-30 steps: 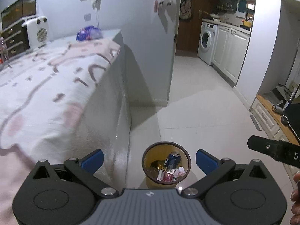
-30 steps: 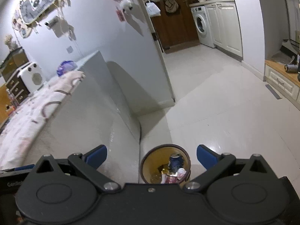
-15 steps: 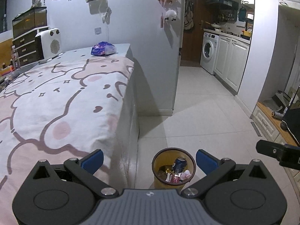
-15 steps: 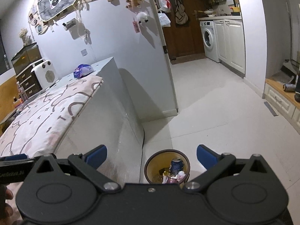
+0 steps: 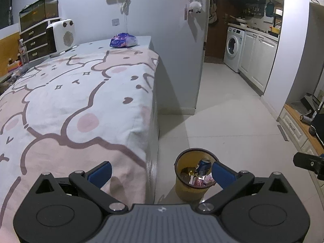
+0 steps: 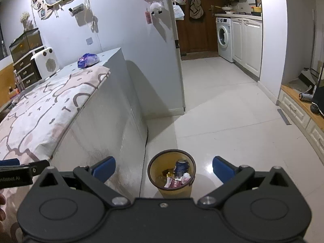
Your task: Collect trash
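Nearest the cameras, the left gripper [image 5: 161,171] and the right gripper [image 6: 164,167] both stand with their blue-padded jaws spread wide and nothing between them. Just beyond, on the pale tiled floor [image 6: 222,111] beside the bed, sits the round yellow plastic waste bin with a dark rim [image 6: 171,172]; it already holds a blue drink can [image 6: 181,165] and some crumpled wrappers, pink and white, though the small pieces are hard to make out. The bed's pink-and-white cartoon-print cover [image 5: 70,101] fills the left of the left wrist view.

Far along the bed, on the bare grey ledge past the cover's end, lies a crumpled blue-and-purple plastic snack bag [image 5: 123,40], well apart from both grippers and near a white fan heater [image 5: 60,34].

The step in hand looks like the search for the next piece of trash. That bag seems the likely target: one gripper would need to travel up along the bed, come down over the bag, close on its loose crinkled film, then carry it to the bin.
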`<control>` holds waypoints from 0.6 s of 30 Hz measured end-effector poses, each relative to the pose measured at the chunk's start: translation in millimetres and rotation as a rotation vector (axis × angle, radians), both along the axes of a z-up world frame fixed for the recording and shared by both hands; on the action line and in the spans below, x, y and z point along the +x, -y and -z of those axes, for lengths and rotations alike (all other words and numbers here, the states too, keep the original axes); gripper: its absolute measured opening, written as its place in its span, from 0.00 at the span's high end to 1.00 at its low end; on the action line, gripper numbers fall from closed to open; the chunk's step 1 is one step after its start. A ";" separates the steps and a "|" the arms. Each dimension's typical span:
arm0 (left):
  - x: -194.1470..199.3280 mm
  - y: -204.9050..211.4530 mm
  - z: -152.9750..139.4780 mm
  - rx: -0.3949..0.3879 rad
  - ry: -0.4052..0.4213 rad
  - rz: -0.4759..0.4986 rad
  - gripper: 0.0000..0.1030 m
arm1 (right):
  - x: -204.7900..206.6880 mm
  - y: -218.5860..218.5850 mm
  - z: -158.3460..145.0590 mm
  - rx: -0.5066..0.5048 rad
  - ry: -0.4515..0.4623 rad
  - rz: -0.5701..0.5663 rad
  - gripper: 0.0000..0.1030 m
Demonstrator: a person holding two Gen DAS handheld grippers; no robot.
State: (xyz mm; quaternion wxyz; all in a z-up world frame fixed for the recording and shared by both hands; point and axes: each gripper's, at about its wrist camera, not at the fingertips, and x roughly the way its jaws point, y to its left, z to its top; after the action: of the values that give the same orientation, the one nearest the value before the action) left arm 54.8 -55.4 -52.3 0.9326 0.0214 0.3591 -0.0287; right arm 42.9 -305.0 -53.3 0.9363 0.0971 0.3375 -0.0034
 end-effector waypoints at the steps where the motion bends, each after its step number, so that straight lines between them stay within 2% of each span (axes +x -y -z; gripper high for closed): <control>1: -0.4 -0.9 0.9 0.003 -0.004 0.002 0.00 | 0.0 -1.7 0.9 -0.004 -0.006 -0.003 0.00; 18: -9.8 -13.2 2.1 0.011 -0.012 0.004 0.00 | -4.3 -25.8 3.1 -0.058 -0.039 -0.021 0.00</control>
State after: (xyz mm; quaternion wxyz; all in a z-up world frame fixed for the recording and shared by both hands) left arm 45.0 -42.2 -54.5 0.9303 0.0269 0.3646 -0.0287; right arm 38.6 -279.2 -56.3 0.9320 0.0663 0.3563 -0.0051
